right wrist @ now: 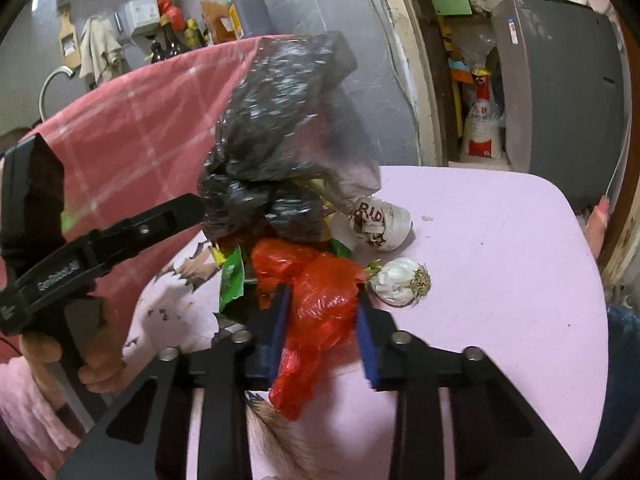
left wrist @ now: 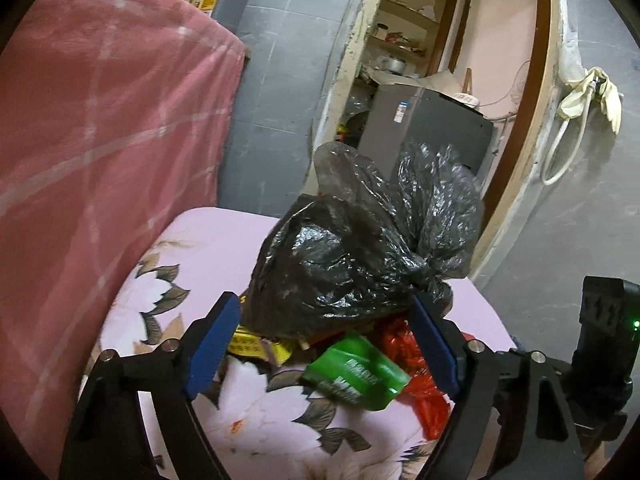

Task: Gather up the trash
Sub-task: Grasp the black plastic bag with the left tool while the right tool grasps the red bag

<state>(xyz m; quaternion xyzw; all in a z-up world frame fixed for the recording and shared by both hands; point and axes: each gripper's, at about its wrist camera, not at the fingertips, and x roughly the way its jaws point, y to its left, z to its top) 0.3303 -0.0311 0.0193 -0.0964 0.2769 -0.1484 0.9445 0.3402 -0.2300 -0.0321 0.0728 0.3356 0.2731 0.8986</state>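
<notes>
On pink table (right wrist: 500, 280), left claw (left wrist: 324, 316) spread wide around black bag (left wrist: 340, 264), right claw (right wrist: 320, 312) level, gripping red bag (right wrist: 320, 300).

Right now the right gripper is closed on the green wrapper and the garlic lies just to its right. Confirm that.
Not quite. The right gripper is closed on the red bag, not the green wrapper, which lies to the left of its fingers. The right wrist view shows it. The garlic does lie just to its right.

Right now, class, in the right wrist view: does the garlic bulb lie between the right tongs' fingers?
No. The garlic bulb lies outside, beside the right tongs, whose fingers flank the red plastic bag.
</notes>
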